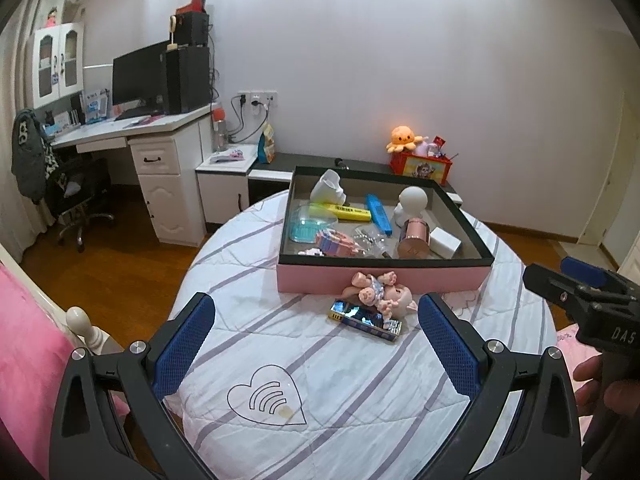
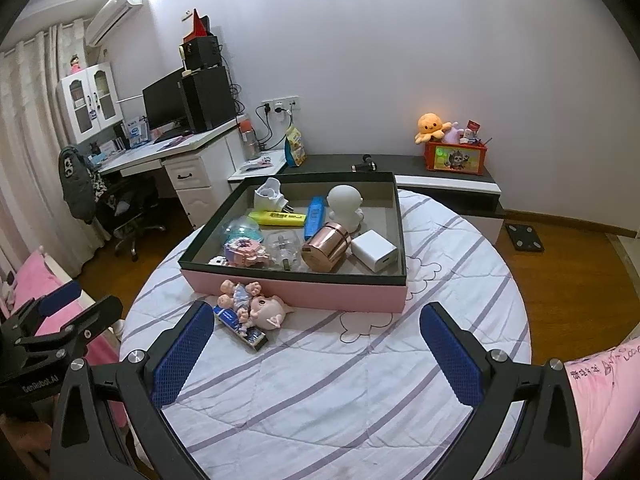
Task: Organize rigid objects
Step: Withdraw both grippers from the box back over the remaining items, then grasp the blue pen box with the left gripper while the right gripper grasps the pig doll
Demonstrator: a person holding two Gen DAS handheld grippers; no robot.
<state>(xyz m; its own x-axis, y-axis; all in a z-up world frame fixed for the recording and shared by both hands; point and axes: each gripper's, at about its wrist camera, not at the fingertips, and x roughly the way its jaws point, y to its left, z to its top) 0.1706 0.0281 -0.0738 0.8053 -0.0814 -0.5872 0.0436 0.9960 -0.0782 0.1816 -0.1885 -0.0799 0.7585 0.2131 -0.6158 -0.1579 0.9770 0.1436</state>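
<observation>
Both grippers hovering low over the striped quilt (image 1: 360,380), both empty. Left gripper (image 1: 316,344) spread wide, nothing between the blue pads. Right gripper (image 2: 316,354) spread just as wide, also bare.

Two things outside the box (image 1: 380,278): a doll (image 1: 378,294) and a flat bar (image 1: 366,320), lying together on the quilt, hard against the pink front wall. Doll sprawled on top of the bar, touching it.

From the left gripper: dead ahead, slightly right of centre, close. From the right gripper: ahead but off to the left, just beyond the left pad (image 2: 184,354). Left looking the nearer and better lined up, as a judgement.

Bar's long axis running diagonally, near-right to far-left in the left view, so roughly crosswise to the open jaws; probably needing a wrist turn to pinch across its narrow width.

Box already well stocked: yellow highlighter (image 2: 276,218), blue case (image 2: 314,212), copper cylinder (image 2: 326,246), white charger (image 2: 374,256), white figure (image 2: 345,202).

Writing: "DAS" on the right gripper's body as seen from the left view, "GenRobot.AI" on the left gripper's body in the right view. Print on highlighter and bar too small to read.
</observation>
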